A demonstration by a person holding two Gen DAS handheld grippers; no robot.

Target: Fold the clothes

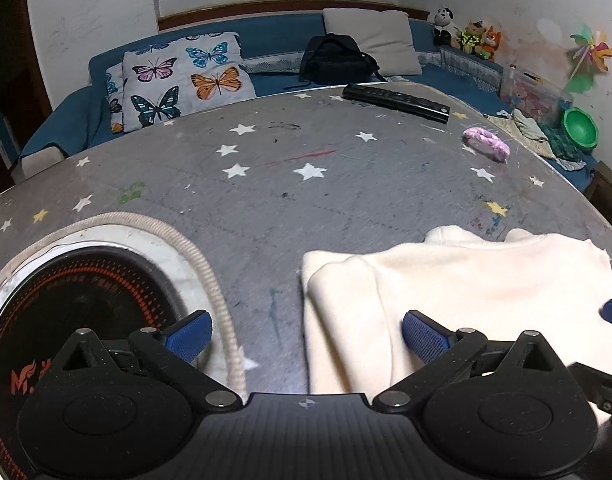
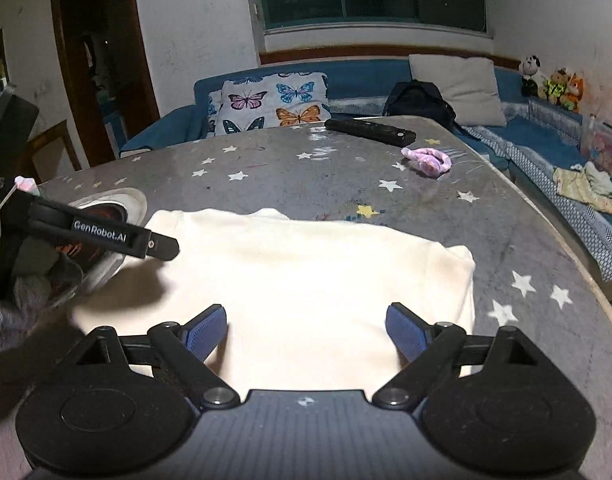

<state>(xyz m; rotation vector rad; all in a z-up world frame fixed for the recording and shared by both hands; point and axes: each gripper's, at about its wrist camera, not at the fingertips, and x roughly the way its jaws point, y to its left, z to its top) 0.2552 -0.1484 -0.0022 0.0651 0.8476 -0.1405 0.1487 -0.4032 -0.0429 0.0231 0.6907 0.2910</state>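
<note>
A cream-white garment (image 1: 465, 280) lies folded flat on the grey star-patterned table (image 1: 266, 184). It fills the middle of the right wrist view (image 2: 306, 264). My left gripper (image 1: 306, 336) is open and empty, over the garment's left edge, with its right finger above the cloth. My right gripper (image 2: 306, 332) is open and empty, low over the garment's near edge. The left gripper's arm also shows in the right wrist view (image 2: 106, 236) at the garment's left side.
A round induction cooker (image 1: 78, 312) sits in the table at the left. A black remote (image 1: 393, 102) and a pink fuzzy item (image 1: 485, 142) lie at the far side. A blue sofa (image 1: 274, 40) with cushions and a black bag stands behind the table.
</note>
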